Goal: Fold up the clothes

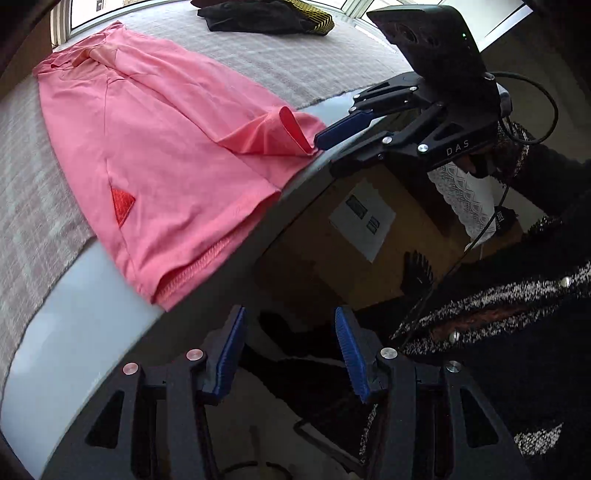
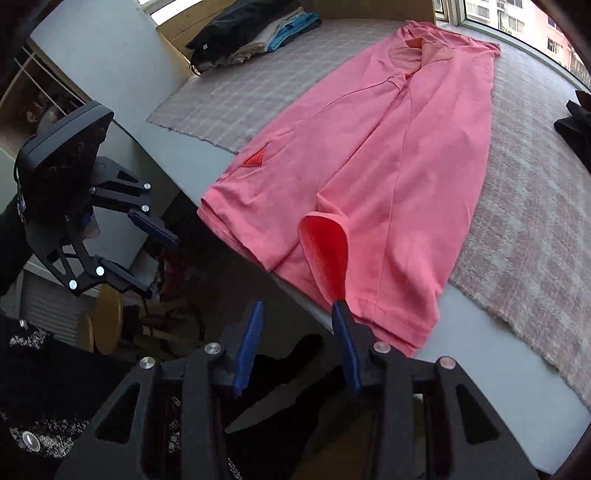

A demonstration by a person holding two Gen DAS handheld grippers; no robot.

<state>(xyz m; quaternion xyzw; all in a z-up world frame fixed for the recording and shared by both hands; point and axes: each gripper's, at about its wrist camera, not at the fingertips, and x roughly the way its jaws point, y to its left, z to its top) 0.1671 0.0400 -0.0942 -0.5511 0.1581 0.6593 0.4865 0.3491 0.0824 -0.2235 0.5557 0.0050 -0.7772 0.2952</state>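
1. my right gripper [image 2: 295,347] sits at the table [image 2: 491,373] edge w/ jaws spread, holding nothing; one blue fingertip [image 2: 341,314] touches or nearly touches the hem of the pink shirt [image 2: 388,166].
2. my left gripper [image 1: 288,354] hangs off the table edge, also spread & empty.
3. the shirt lies lengthwise on the grey mat [image 2: 524,236], sides turned in to a long narrow strip, hem hanging just over the edge; a flap of hem [image 2: 325,251] stands curled up.
4. folded stack [image 2: 255,37] at the far corner, dark pile [image 1: 266,16] elsewhere.
5. my read: mid-fold. next likely needs both grippers on the hem corners, flap flattened, then hem carried toward the collar.
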